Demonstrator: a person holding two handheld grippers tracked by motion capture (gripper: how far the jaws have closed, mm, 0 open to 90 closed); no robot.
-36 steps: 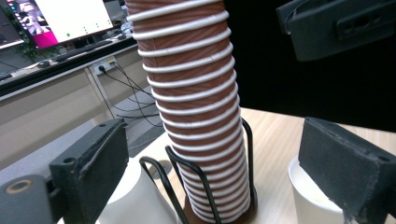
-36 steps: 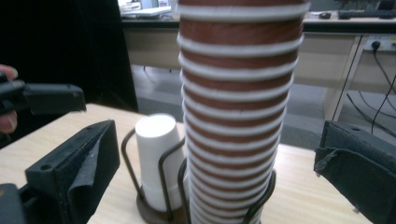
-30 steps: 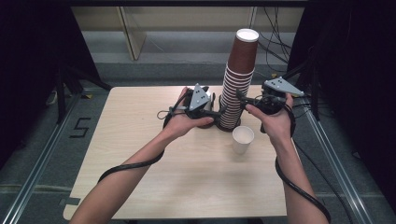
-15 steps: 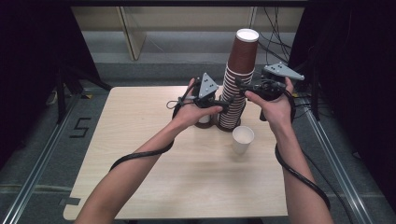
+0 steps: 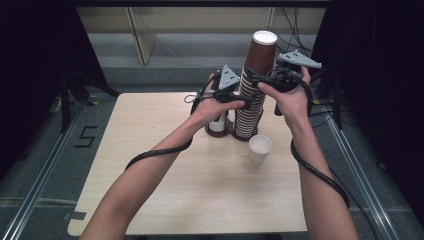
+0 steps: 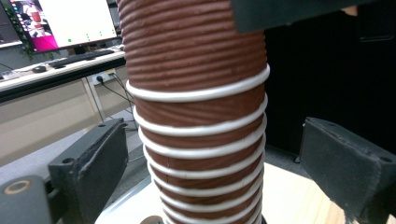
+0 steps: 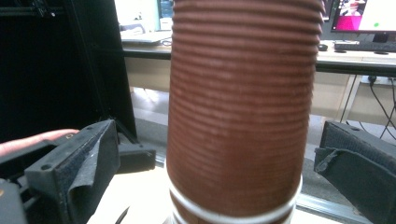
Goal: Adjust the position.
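Surface (image 5: 165, 200) bare at near edge. Single white cup (image 5: 260, 149) upright just in front of stack. Brown cup stack (image 5: 252, 95) upright mid-surface, small cup (image 5: 217, 125) just beside. Left gripper (image 6: 205, 186) jaws apart, straddling lower rims, likely to brace stack. Right gripper (image 7: 205, 177) jaws apart around top cup, likely for lift-off.

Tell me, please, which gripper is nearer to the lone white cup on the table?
Left, though the margin is small. The left gripper straddles the brown cup stack lower down; the right gripper is up by the top cup, farther above the white cup.
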